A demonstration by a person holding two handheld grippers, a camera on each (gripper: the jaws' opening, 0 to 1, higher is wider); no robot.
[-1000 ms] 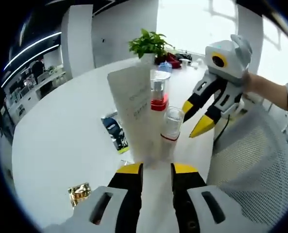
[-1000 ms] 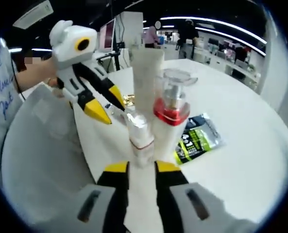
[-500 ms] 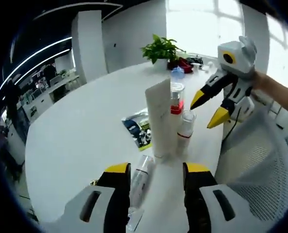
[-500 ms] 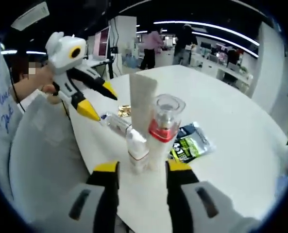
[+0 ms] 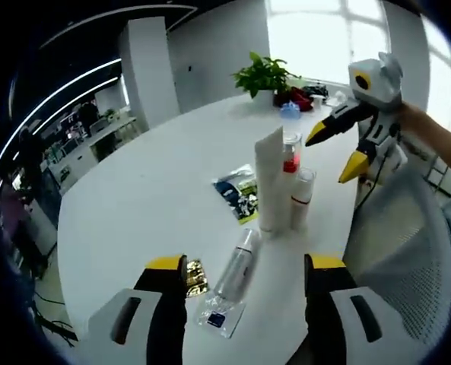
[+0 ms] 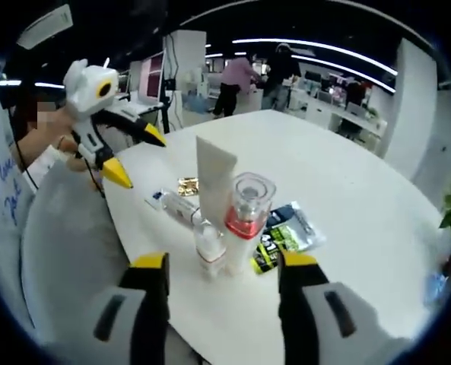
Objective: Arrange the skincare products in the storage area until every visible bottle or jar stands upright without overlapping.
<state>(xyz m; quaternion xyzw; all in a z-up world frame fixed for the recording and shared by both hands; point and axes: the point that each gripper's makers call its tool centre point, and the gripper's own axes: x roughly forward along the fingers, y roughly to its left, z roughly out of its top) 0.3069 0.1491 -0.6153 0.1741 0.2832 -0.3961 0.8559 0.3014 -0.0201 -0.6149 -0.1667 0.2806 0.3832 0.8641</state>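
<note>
**Presently: three products upright, one bottle lying flat**

Landmark for all positions is the white tube, standing upright on the white table.

Left gripper: jaws spread wide apart, holding nothing, hovering above the table short of the tube. Right gripper: jaws likewise apart and empty, on the opposite side of the tube.

Touching or just beside the tube stand a clear-capped bottle with a red collar and a small white bottle with a red band, both upright. A clear bottle lies on its side near the tube, between the tube and the left gripper. A gold packet lies just beside that bottle, farther from the tube. A dark and green sachet lies flat near the tube. A potted plant stands well beyond the tube.
</note>
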